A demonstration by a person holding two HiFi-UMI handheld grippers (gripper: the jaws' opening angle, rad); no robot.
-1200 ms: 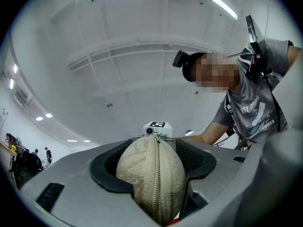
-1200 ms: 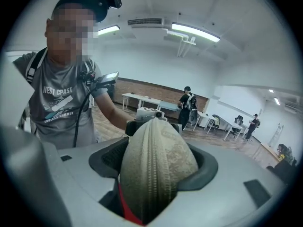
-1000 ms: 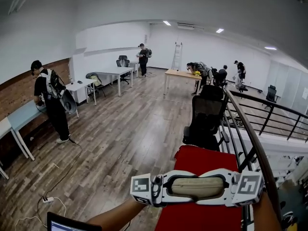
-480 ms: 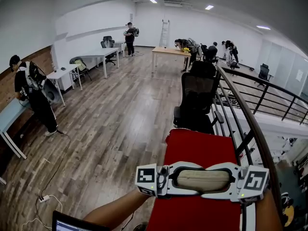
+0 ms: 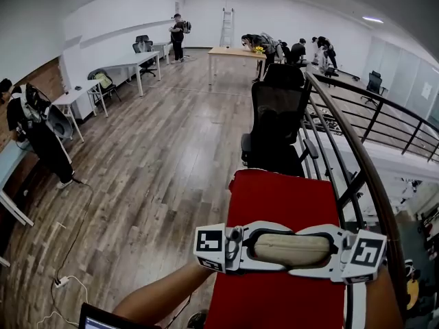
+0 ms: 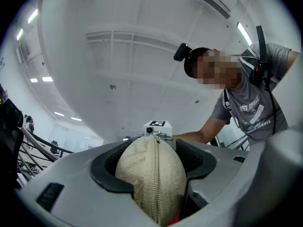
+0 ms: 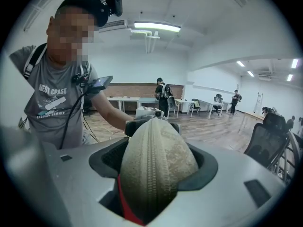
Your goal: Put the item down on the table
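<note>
A beige zipped pouch [image 5: 291, 249] is held lengthwise between the two tools, over the near part of the red table [image 5: 274, 197]. The left hand-held gripper [image 5: 248, 247] has its jaws closed round the pouch's left end. The right hand-held gripper [image 5: 335, 251] clamps the other end the same way, and the zip seam faces each gripper's camera. Whether the pouch touches the tabletop cannot be told. A black office chair [image 5: 278, 115] stands at the table's far edge, and a railing [image 5: 353, 163] runs along its right side.
</note>
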